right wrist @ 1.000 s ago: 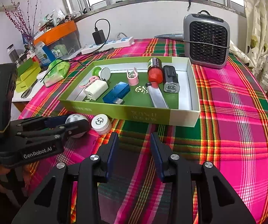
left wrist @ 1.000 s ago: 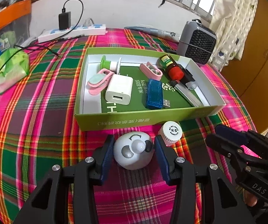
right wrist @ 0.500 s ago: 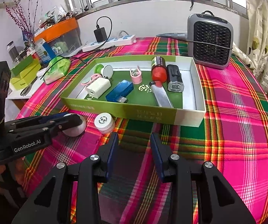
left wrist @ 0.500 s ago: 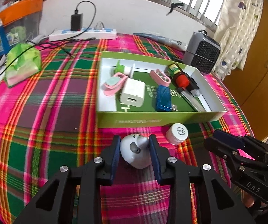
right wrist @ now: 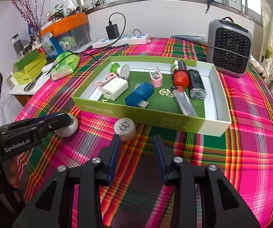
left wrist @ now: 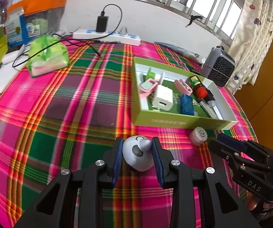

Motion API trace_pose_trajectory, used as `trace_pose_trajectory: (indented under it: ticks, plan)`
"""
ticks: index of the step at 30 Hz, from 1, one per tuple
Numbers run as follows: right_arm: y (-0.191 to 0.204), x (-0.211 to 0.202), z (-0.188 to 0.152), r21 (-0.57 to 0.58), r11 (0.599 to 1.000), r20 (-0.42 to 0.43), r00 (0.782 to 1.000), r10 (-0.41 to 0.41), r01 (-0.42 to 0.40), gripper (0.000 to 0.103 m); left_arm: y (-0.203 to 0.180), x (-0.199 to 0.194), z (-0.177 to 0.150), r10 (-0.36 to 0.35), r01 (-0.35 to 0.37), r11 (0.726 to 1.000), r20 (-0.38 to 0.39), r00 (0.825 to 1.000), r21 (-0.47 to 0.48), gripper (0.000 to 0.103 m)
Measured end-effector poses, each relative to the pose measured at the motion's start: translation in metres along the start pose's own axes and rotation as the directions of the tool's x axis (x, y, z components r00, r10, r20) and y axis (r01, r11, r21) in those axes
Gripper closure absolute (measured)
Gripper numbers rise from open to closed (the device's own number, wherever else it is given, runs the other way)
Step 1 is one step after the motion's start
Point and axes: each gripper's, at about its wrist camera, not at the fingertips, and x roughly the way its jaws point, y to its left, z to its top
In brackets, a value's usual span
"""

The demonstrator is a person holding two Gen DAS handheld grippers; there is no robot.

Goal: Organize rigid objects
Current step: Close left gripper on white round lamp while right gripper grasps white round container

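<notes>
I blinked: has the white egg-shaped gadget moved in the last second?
Yes. The white gadget, clamped in the left gripper, has slid left, away from the small white bottle it sat beside.

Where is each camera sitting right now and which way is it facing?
Left wrist: on the left gripper, looking along its fingers, shut on the white egg-shaped gadget, toward the green tray; the right gripper shows at right.
Right wrist: on the right gripper, jaws apart with nothing between them, facing the tray; the left gripper shows at left.
Shared: tray, white-capped bottle, heater.
</notes>
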Motion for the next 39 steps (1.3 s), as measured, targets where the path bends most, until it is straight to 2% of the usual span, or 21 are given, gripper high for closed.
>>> trace_pose_trajectory:
  ticks: [9, 13, 25, 32, 39]
  plan:
    - [0.019, 0.014, 0.008, -0.033, 0.999, -0.010, 1.000, -0.008, 0.008, 0.066, 0.012, -0.001, -0.005, -0.002, 0.001, 1.000, -0.012, 1.000, -0.018, 0.073]
    - [0.022, 0.021, 0.009, -0.035, 0.999, -0.019, 0.999, -0.031, 0.030, 0.066, 0.013, 0.005, -0.006, -0.020, 0.019, 1.000, -0.036, 0.999, -0.025, 0.066]
    - [0.019, 0.032, 0.011, -0.004, 0.999, -0.041, 0.998, -0.053, 0.053, 0.066, 0.003, 0.006, -0.008, 0.011, -0.008, 0.998, -0.039, 0.999, 0.064, 0.064]
    - [0.017, 0.034, 0.012, 0.005, 0.999, -0.040, 0.998, -0.051, 0.051, 0.066, 0.008, 0.005, -0.008, -0.012, 0.013, 0.999, -0.035, 0.999, 0.035, 0.064]
    - [0.018, 0.035, 0.012, 0.001, 0.998, -0.041, 0.997, -0.067, 0.067, 0.066, 0.003, 0.005, -0.008, 0.021, -0.019, 0.998, -0.036, 0.999, 0.062, 0.064]
